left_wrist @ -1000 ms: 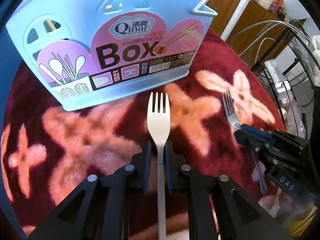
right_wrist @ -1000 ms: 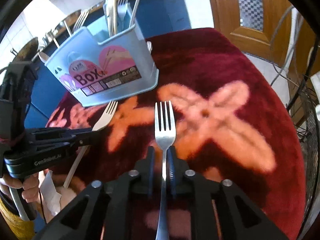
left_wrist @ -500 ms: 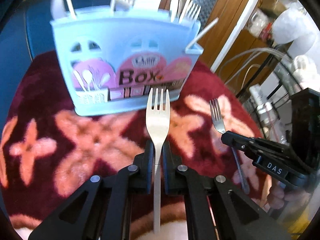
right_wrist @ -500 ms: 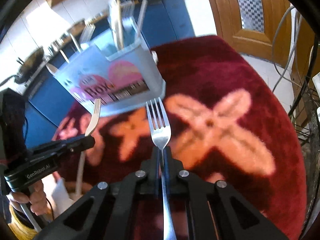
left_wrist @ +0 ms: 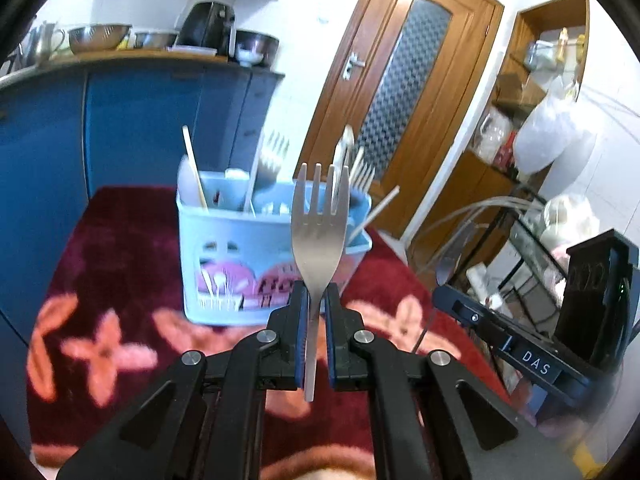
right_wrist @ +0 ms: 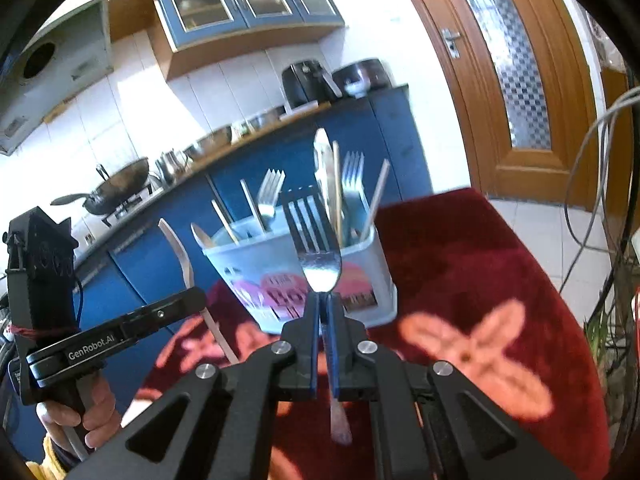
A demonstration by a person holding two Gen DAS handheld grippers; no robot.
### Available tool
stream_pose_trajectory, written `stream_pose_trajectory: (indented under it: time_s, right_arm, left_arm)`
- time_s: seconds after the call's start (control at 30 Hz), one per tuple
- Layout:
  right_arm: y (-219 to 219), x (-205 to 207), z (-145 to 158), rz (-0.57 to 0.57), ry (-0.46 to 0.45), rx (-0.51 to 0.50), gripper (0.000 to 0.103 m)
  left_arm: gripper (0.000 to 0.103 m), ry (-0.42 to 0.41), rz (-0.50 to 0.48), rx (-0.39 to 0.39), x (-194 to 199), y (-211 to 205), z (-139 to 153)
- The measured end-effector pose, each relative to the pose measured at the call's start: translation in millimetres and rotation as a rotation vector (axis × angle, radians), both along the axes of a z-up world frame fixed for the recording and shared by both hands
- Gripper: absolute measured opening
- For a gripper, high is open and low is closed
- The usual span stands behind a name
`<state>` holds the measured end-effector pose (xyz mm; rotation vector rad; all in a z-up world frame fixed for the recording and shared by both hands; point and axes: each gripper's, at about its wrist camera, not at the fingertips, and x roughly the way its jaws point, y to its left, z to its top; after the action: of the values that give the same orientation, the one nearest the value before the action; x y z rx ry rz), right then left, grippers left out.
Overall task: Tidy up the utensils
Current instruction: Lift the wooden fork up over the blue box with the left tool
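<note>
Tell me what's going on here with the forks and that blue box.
A person is sorting cutlery with a handheld gripper in each hand. The left gripper is shut on a matte fork, and the right gripper is shut on a shiny fork. Both forks are held in the air, tines up, in front of the light blue utensil box, which stands on the dark red flowered cloth and already holds forks and chopsticks. Neither fork is in the box yet.

Left gripper and right gripper: black angular linkages, silver round screws, blue-edged fingers. White side lettering – "GenRobot.AI" left, "DAS" right. Yellow sleeve at left hand.
</note>
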<state>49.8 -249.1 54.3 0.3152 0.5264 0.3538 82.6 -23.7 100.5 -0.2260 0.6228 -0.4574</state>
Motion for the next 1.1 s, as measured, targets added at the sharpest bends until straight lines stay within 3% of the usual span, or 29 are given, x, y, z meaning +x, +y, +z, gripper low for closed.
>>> stream_pose_trajectory:
  time_s: [0.57, 0.87, 1.1]
  right_arm:
    - [6, 32, 48, -0.041, -0.095, -0.032, 0.005]
    - [14, 69, 78, -0.088, -0.186, -0.092, 0.005]
    - [26, 102, 71, -0.105, -0.220, -0.119, 0.006]
  left_arm:
    - [0.006, -0.186, 0.134, 0.054, 44, 17, 79]
    - [0.006, -0.202, 0.191, 0.076, 84, 25, 80]
    - [0.006, -0.192, 0.195, 0.089, 108, 21, 60]
